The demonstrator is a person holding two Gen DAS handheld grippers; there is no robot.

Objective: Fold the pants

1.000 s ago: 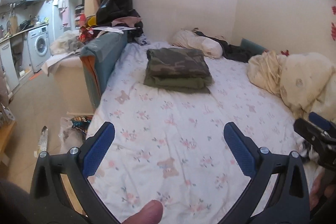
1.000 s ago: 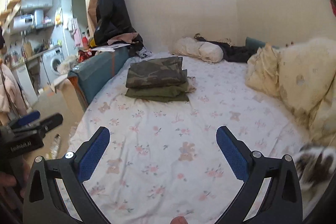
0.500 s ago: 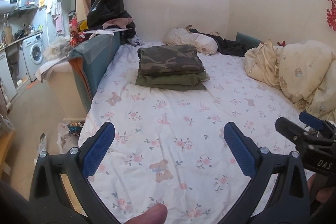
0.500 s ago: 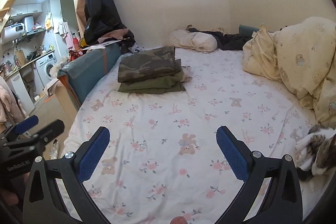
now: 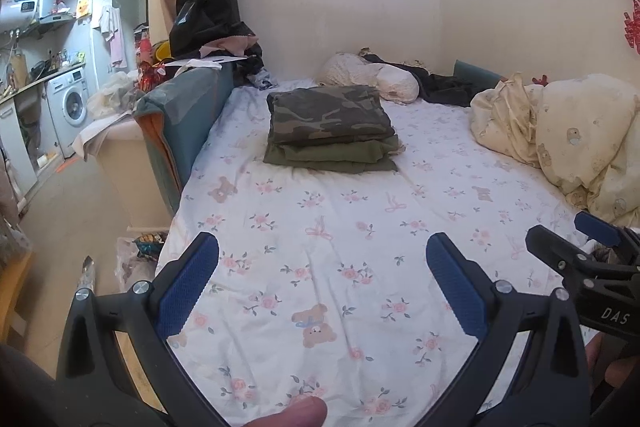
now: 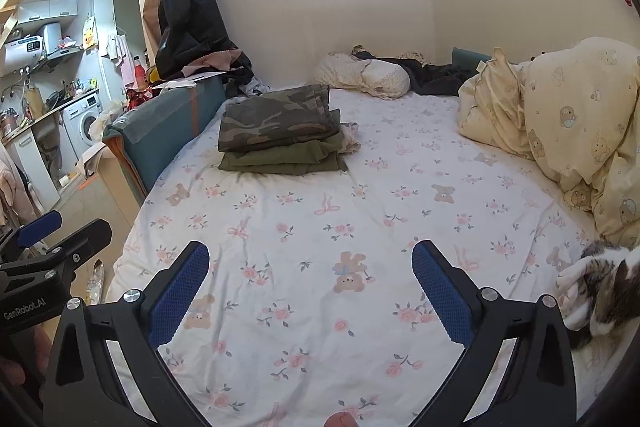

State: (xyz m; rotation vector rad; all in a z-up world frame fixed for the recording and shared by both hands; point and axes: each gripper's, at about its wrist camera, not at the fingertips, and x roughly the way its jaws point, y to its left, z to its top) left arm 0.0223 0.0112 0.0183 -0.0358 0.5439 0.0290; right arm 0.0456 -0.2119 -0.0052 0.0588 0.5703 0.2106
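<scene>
from the left wrist: left gripper (image 5: 322, 281) held wide open over the near end of the bed (image 5: 360, 227), holding nothing. camo pants (image 5: 328, 113) lying folded on top of olive pants (image 5: 332, 157), a neat pile toward the far left corner of the bed, just beside the teal side board (image 5: 184, 115). well away from the blue pads (image 5: 188, 287). right gripper (image 5: 592, 255) poking in at the right edge, not clear from here if open or closed. from the right wrist: right gripper (image 6: 310, 291) also wide open and empty, low over the flowered sheet at the near end. same pile seen, camo pants (image 6: 276, 117) on olive pants (image 6: 284, 159), looking done already. cat (image 6: 600, 287) curled at the near right edge of the bed, close to the right pad (image 6: 440, 295). could go wrong: cat could jump at a moving claw or walk over the pile and mess the folds. could also knock the top pair crooked if a reach comes in too low. no loose pants seen to fold next, so maybe a grab at the wrong cloth, like the yellow quilt (image 6: 560, 123).
</scene>
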